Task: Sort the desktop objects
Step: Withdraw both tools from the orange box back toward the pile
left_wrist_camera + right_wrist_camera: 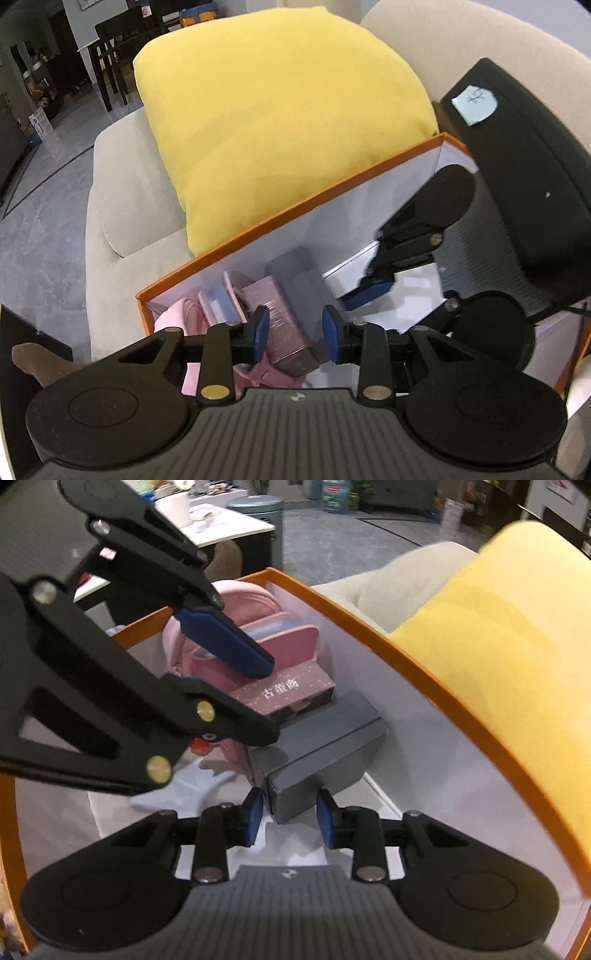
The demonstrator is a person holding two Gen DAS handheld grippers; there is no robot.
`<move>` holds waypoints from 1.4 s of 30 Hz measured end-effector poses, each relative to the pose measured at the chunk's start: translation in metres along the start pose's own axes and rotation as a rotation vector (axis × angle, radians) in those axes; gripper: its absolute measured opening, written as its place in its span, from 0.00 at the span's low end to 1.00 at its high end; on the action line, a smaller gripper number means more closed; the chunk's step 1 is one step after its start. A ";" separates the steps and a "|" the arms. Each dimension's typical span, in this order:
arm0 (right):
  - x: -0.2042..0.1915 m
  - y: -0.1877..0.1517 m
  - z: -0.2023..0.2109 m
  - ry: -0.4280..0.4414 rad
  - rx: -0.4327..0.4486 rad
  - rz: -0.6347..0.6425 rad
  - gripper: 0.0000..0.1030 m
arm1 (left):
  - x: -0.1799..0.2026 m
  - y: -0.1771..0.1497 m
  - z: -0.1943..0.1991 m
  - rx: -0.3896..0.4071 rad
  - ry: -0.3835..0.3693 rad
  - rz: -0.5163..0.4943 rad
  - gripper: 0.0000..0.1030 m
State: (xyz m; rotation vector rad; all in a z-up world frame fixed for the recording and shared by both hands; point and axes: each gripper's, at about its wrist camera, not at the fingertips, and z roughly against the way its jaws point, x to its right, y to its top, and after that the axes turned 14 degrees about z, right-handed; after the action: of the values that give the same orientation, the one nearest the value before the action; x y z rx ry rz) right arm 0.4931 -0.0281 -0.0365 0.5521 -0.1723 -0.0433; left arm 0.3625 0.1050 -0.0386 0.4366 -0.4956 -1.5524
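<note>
Orange-rimmed box (436, 686), white inside, stood on a beige sofa (122, 206) against a yellow cushion (280, 122).

Contents: grey box (325, 746), pink speckled box (291, 690), pink pouch (243, 602) and pink-and-blue flat items, packed together at one end.

Right gripper (290, 818): pointed down into the box; pads sat against both sides of the grey box's near end, gripping it at a partial opening.

Left gripper (295, 332): hovered above the pink speckled box (284, 328), jaws partly apart, nothing held; grey box (299, 280) lay just beyond its tips.
</note>
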 end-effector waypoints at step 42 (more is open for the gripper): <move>-0.227 -0.113 0.117 -0.187 0.100 -0.356 0.37 | 0.067 -0.188 0.150 0.105 -0.054 -0.069 0.36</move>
State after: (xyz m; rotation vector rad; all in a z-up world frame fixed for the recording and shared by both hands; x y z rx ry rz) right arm 0.2498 -0.1652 -0.0317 0.6738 -0.2574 -0.4358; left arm 0.1200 0.0486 -0.0172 0.4977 -0.6111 -1.6123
